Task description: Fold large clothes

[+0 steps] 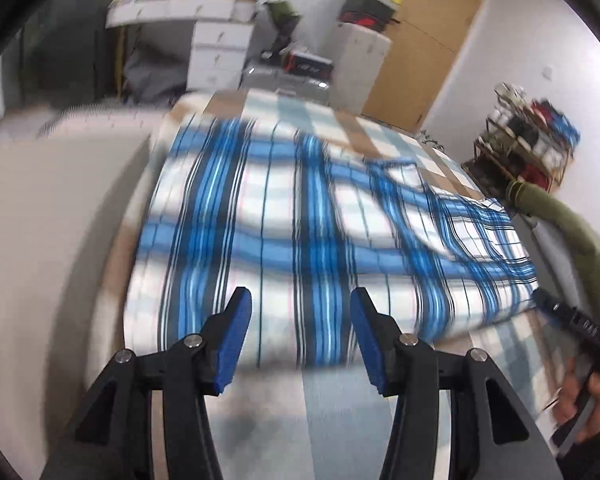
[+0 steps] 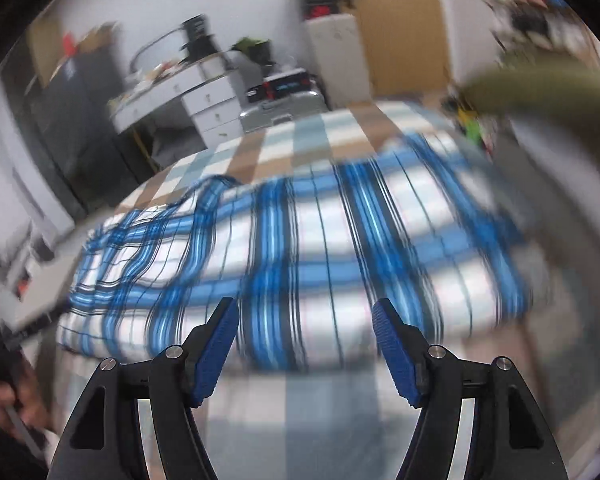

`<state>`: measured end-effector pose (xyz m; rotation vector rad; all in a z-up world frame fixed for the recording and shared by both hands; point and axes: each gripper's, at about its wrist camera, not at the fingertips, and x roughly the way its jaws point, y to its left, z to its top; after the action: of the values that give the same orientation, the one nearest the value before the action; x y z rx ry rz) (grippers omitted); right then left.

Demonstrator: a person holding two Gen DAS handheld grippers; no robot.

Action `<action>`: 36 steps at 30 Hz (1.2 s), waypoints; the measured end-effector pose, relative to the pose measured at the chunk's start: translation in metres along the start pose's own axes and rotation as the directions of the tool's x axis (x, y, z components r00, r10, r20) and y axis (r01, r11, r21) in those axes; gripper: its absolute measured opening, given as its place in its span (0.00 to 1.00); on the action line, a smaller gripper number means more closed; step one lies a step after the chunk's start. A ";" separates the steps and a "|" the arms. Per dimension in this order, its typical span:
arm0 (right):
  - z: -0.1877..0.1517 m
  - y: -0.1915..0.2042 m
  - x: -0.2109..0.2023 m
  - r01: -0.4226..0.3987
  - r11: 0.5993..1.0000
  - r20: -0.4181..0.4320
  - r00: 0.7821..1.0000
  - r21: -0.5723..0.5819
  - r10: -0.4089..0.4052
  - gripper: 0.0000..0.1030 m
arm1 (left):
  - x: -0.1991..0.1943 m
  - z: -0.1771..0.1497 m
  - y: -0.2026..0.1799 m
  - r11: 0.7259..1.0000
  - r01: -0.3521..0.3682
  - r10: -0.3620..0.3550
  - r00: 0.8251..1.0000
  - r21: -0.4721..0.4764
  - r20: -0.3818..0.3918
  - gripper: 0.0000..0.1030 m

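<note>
Bed (image 1: 380,128), checked brown-and-pale cover, bearing the garment. Blue plaid garment (image 1: 284,224): spread across the cover, one end rumpled, near edge just ahead of both tools; apparently partly folded, further folds judged outstanding. Left gripper (image 1: 300,312): jaws apart, grasping nothing. Right gripper (image 2: 306,322): jaws apart, likewise unloaded. Heavy blur throughout.

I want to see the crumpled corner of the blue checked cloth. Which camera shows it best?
The left wrist view: the blue plaid cloth has its rumpled corner sharpest there, at right. The right wrist view shows that corner at left, blurrier.
</note>
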<state>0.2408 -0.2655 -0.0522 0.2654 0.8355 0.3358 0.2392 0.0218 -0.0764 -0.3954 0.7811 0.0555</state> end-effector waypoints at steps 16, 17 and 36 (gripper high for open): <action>0.003 -0.039 0.037 -0.051 0.840 0.062 0.998 0.540 0.020 0.57 | -0.010 -0.034 0.026 0.966 0.046 -0.053 0.998 -0.253 -0.021 0.44; 0.005 -0.036 0.039 -0.050 0.846 0.067 0.998 0.531 0.017 0.37 | -0.012 -0.039 0.028 0.965 0.047 -0.054 0.998 -0.257 -0.018 0.44; -0.030 -0.063 -0.034 -0.071 0.921 0.044 0.997 0.382 0.058 0.49 | -0.023 -0.047 0.025 0.966 0.098 -0.102 0.995 -0.238 -0.006 0.44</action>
<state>0.2086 -0.3340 -0.0709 0.6650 0.8586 0.2257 0.1869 0.0298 -0.0986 -0.6628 0.7741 0.0510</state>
